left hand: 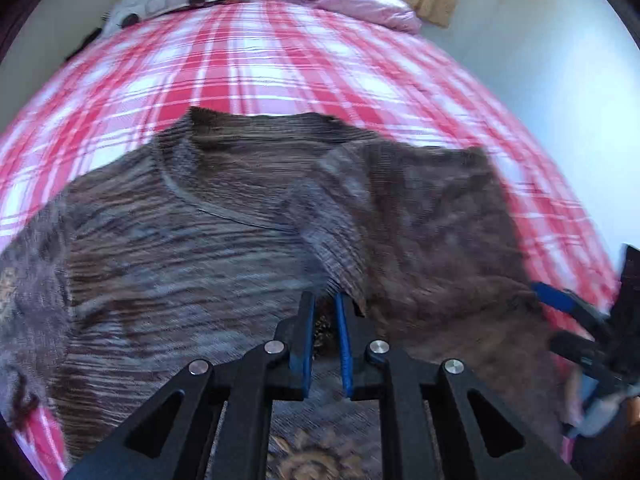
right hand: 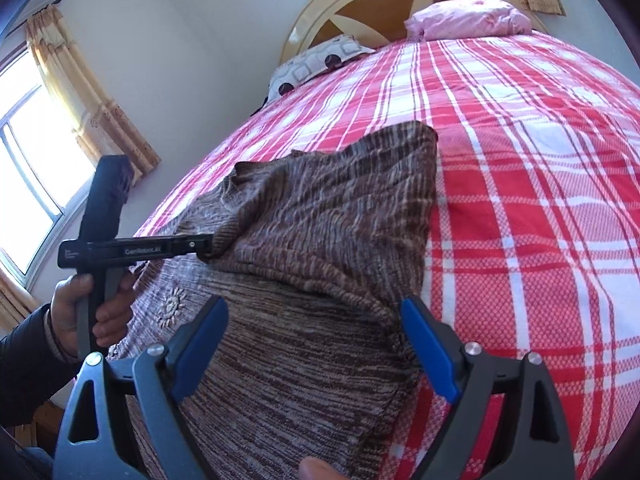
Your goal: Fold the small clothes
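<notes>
A brown striped knit sweater (left hand: 180, 240) lies spread on the red plaid bedspread (left hand: 256, 64). My left gripper (left hand: 325, 298) is shut on the sweater's ribbed cuff (left hand: 340, 264), holding that sleeve lifted over the body of the garment. From the right wrist view the left gripper (right hand: 208, 246) comes in from the left, with a hand (right hand: 80, 304) on its handle, pinching the cuff (right hand: 226, 236). My right gripper (right hand: 312, 302) stands open just above the near right edge of the sweater (right hand: 320, 220), which sits between its blue pads (right hand: 428, 348) without being pressed. The right gripper (left hand: 560, 322) also shows at the right edge.
A patterned pillow (right hand: 316, 64) and a pink pillow (right hand: 468, 20) lie at the headboard (right hand: 360, 4). A window (right hand: 24, 160) with a yellow curtain (right hand: 80, 88) is on the left wall. The bedspread (right hand: 540, 200) stretches away to the right of the sweater.
</notes>
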Motion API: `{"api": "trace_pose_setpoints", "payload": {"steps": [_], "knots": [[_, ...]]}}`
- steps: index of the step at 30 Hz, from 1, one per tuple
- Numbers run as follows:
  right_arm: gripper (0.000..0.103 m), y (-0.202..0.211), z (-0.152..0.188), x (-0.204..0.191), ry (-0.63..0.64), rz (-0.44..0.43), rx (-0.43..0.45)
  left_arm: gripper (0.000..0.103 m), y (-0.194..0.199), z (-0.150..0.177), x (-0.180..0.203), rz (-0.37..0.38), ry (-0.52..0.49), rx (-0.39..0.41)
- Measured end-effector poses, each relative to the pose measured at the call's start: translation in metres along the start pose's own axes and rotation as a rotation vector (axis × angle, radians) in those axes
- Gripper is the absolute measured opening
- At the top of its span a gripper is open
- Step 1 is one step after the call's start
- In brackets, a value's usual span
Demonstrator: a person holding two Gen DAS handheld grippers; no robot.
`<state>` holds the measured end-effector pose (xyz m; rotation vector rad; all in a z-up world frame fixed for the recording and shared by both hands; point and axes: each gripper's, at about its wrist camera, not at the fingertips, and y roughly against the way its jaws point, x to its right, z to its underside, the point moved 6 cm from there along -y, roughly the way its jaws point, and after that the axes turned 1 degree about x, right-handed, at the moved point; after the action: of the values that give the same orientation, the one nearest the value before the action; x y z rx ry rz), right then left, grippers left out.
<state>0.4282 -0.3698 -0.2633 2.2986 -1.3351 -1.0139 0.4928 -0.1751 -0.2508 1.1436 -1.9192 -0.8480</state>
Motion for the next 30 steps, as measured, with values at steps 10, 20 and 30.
{"api": "trace_pose_setpoints", "payload": {"steps": [10,20,30], "knots": [[0.092,-0.002,0.001,0.0,0.008,-0.013,-0.007,0.011,0.006,-0.008,-0.006,-0.039,0.031,0.047],[0.092,-0.004,0.002,0.0,0.008,-0.015,-0.017,0.012,-0.021,-0.029,-0.007,0.114,0.154,0.0],[0.093,-0.004,0.002,0.0,0.008,-0.021,-0.019,0.011,-0.013,-0.053,-0.017,0.132,0.166,0.122]]}}
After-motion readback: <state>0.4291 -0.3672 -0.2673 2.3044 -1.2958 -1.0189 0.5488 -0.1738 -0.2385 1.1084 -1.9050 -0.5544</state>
